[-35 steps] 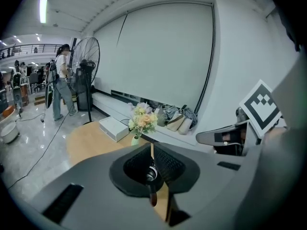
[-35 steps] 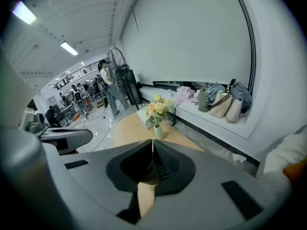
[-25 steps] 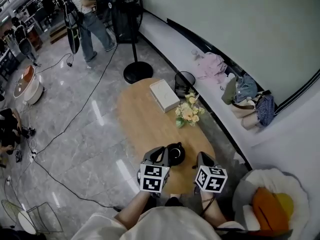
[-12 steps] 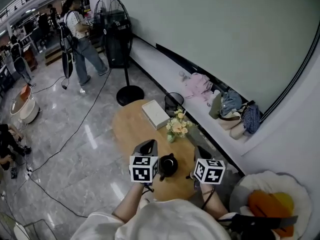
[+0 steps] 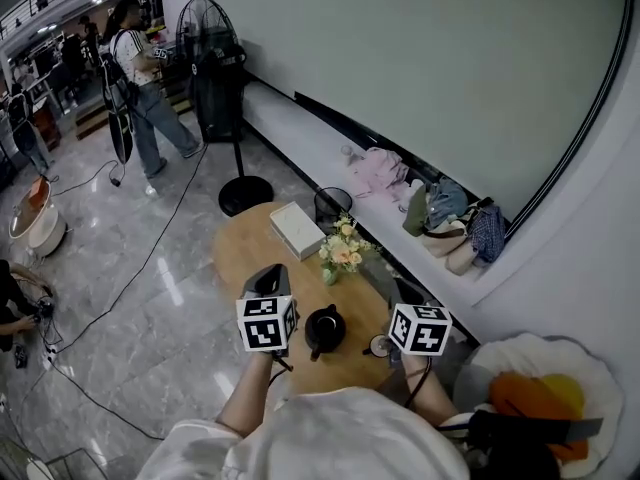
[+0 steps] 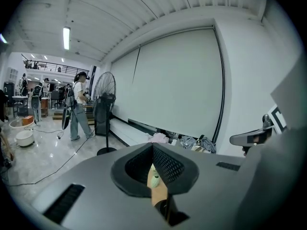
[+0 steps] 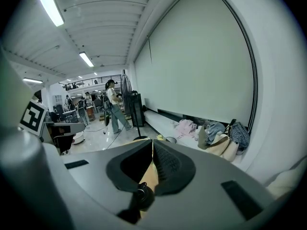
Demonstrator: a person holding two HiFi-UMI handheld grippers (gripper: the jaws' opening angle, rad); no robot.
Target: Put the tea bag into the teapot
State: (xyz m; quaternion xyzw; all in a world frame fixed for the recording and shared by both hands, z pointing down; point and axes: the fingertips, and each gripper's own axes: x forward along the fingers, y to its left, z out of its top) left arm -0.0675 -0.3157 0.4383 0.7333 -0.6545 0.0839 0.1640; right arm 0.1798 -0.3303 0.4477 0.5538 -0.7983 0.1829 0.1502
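You are holding the left gripper (image 6: 152, 146) and right gripper (image 7: 152, 143) pressed together, empty, flanking the teapot (image 5: 324, 330); tea bag unseen, so be opening one before reaching.

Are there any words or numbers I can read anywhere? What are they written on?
No words or numbers can be read anywhere.
Left cube: a black-and-white square pattern, not letters.
Right cube: the same kind of pattern, not letters.
White box on the table: no print shows.
Anything on the people and shelves far back is too small to read.
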